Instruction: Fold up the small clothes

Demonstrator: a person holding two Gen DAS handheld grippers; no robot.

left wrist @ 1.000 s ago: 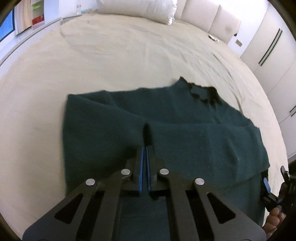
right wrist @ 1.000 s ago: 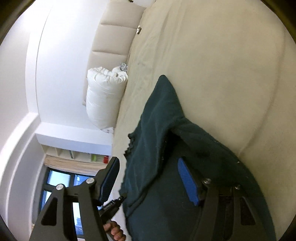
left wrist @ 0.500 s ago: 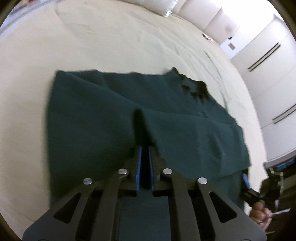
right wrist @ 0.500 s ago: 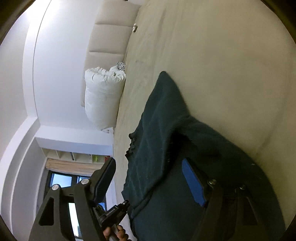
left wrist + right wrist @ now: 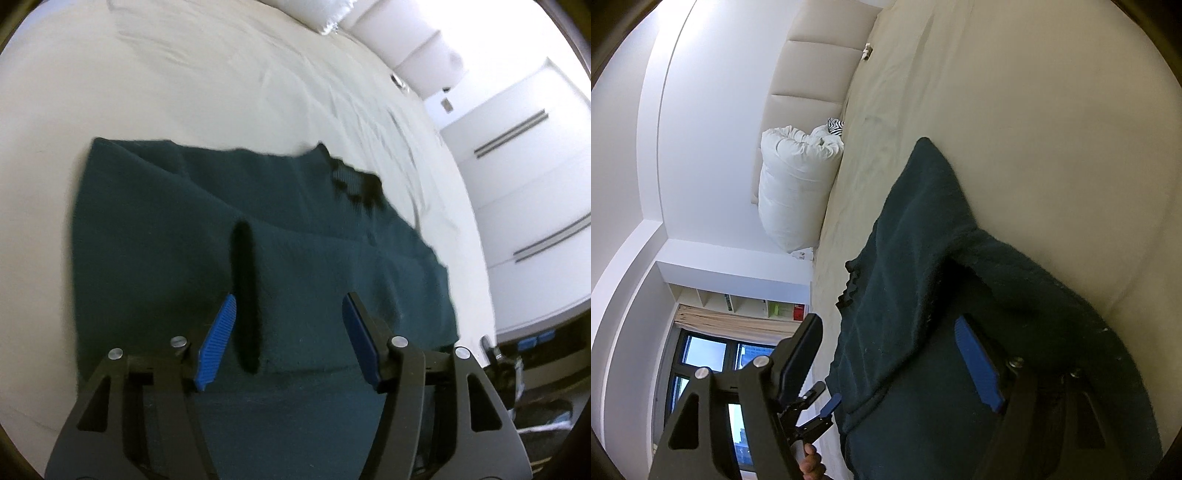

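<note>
The left hand-held gripper (image 5: 288, 332) has just let go: a moment ago its blue pads were pinched shut on a ridge of the dark green sweater (image 5: 155, 258), and now they stand wide apart with nothing between them, the raised crease lying just inside the left pad. The sweater rests on the bed (image 5: 184, 74), spread across the near part of the mattress with a folded layer on top and its collar toward the far right. The right hand-held gripper (image 5: 886, 354) is spread wide as before, one pad above the cloth, and grips nothing. Releasing the fabric suggests this fold has been laid down. The next move is probably a fresh grasp at an edge for another fold. A white pillow (image 5: 798, 192) leans against the headboard, well apart from the sweater.
</note>
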